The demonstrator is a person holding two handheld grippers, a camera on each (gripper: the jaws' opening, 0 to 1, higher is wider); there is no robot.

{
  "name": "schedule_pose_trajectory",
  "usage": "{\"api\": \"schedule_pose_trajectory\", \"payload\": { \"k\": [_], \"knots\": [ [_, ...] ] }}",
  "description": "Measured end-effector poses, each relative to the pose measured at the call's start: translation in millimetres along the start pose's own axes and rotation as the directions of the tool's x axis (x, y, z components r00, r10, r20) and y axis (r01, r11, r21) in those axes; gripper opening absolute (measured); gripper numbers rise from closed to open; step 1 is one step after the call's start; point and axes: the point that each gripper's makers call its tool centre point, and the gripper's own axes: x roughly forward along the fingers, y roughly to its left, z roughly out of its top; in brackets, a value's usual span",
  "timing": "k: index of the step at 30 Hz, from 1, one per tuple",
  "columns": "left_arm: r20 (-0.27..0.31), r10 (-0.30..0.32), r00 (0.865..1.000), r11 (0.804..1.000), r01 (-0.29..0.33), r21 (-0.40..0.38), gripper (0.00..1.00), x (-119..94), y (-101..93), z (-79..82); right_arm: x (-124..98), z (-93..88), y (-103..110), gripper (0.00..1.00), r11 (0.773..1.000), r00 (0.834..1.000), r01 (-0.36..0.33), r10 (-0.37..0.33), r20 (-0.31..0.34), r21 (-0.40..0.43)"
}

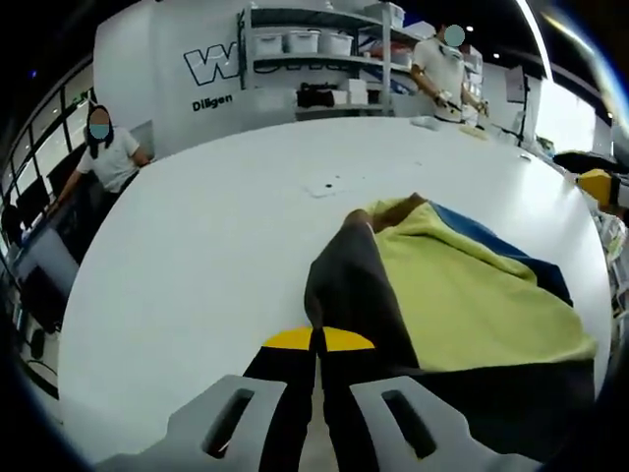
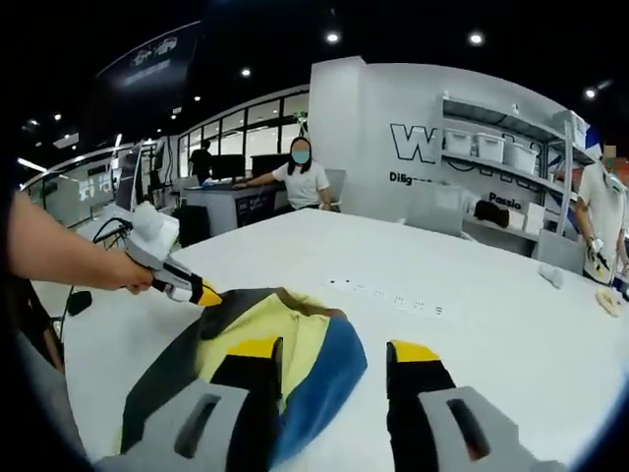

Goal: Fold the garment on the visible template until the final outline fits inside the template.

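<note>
Left hand-held gripper (image 1: pixel 316 369) has its jaws closed on a dark edge of the one garment (image 1: pixel 462 305), which lies on the white desk (image 1: pixel 226 226). Right hand-held gripper (image 2: pixel 329 359) stands open over the same garment (image 2: pixel 285 334); the right gripper view catches the left hand-held gripper (image 2: pixel 201 293) pinching the cloth. Two people stand beyond the desk.
</note>
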Motion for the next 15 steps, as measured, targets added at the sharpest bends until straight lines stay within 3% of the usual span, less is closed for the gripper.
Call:
{"api": "schedule_pose_trajectory", "payload": {
  "k": [1,4,7,12,15],
  "knots": [
    [0.001,0.0,1.0,1.0,0.0,-0.004,0.0,1,0.4,-0.6,3,-1.3,-1,0.22,1.0,1.0,-0.003,0.003,-0.011,-0.004],
    [0.003,-0.004,1.0,1.0,0.004,-0.011,0.0,3,0.2,-1.6,33,-10.4,-16,0.11,1.0,0.998,0.004,-0.006,-0.064,-0.031],
    [0.005,-0.008,1.0,1.0,0.008,-0.018,0.0,4,-0.1,-1.7,54,-17.4,-24,0.12,1.0,0.995,-0.002,0.002,-0.097,-0.003],
    [0.007,-0.014,1.0,0.999,0.014,-0.031,0.0,7,0.6,-4.0,81,-33.4,-31,0.11,1.0,0.988,-0.011,0.006,-0.154,-0.028],
    [0.006,-0.021,1.0,0.999,0.021,-0.027,0.0,9,-1.2,-4.5,97,-54.4,-33,0.12,0.999,0.975,-0.027,0.02,-0.221,-0.026]
  ]
}}
